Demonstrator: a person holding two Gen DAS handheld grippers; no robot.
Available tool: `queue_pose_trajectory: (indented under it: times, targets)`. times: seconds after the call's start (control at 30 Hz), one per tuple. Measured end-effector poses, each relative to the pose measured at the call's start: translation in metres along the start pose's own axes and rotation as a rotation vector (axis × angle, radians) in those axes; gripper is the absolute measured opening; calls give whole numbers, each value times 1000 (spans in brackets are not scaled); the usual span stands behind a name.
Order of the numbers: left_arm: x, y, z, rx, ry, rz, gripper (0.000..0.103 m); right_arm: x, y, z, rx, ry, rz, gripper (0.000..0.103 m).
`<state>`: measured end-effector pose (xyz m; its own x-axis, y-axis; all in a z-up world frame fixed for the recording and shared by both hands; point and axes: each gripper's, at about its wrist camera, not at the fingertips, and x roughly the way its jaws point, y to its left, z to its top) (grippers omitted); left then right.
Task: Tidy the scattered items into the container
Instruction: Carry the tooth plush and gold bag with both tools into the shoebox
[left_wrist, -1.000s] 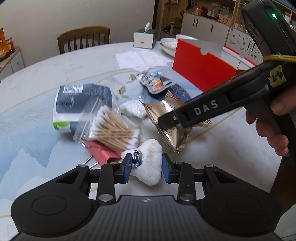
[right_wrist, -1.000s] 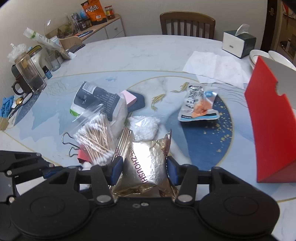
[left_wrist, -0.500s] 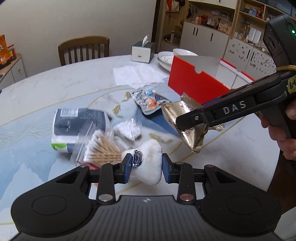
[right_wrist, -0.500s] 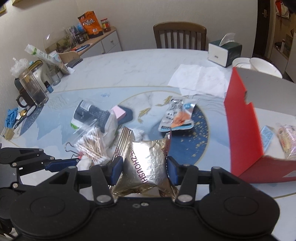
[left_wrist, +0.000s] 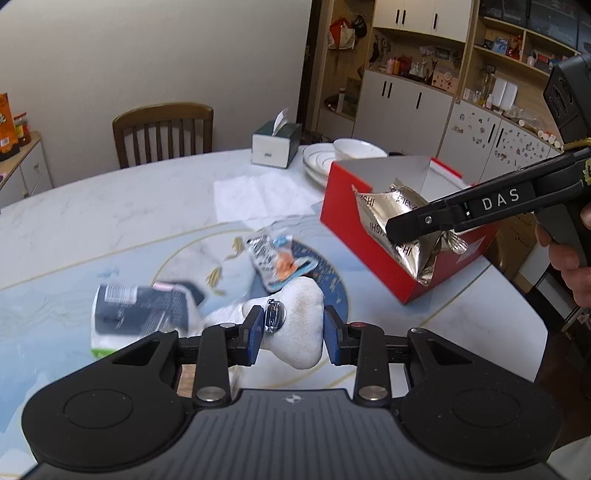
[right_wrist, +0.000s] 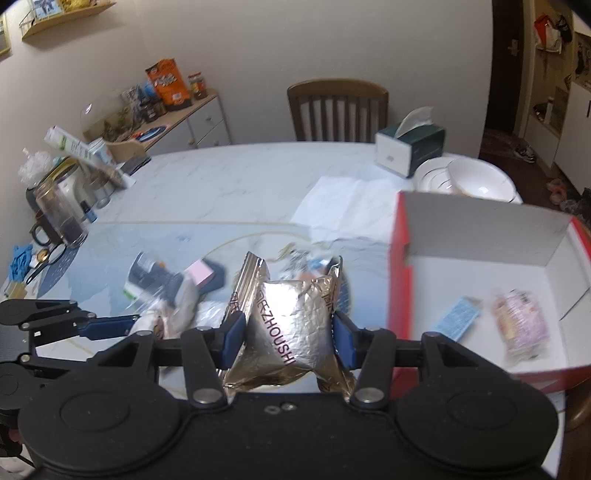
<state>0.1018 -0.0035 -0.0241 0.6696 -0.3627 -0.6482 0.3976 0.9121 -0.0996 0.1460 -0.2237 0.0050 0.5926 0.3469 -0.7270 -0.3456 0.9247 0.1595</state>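
With two packets already lying in the red box (right_wrist: 402, 273), my right gripper (right_wrist: 288, 332) clamps the foil pouch (right_wrist: 291, 328) just short of its near wall, my left gripper (left_wrist: 291, 332) grips the white plush toy (left_wrist: 299, 325) further back, and the snack packet (left_wrist: 275, 258) and dark wipes pack (left_wrist: 140, 310) remain beyond it on the table (left_wrist: 110, 206).

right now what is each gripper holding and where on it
The left gripper clamps a white fuzzy bone-shaped toy across its middle. The right gripper pinches a gold foil snack packet by its two side edges.

Marble table (left_wrist: 110, 206); on it red box (left_wrist: 354, 236), tissue box (left_wrist: 275, 144), snack packet (left_wrist: 275, 260), paper sheet (left_wrist: 258, 195).
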Motion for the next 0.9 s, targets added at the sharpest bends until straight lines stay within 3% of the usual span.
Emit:
queue_pose_trajectory:
  times: [0.4, 0.9]
  targets:
    - [17, -32, 38, 16, -43, -15, 32, -18, -63, 12, 31, -42, -41, 50]
    - [66, -93, 79, 105, -50, -63, 32, -26, -146, 7, 99, -57, -112, 50]
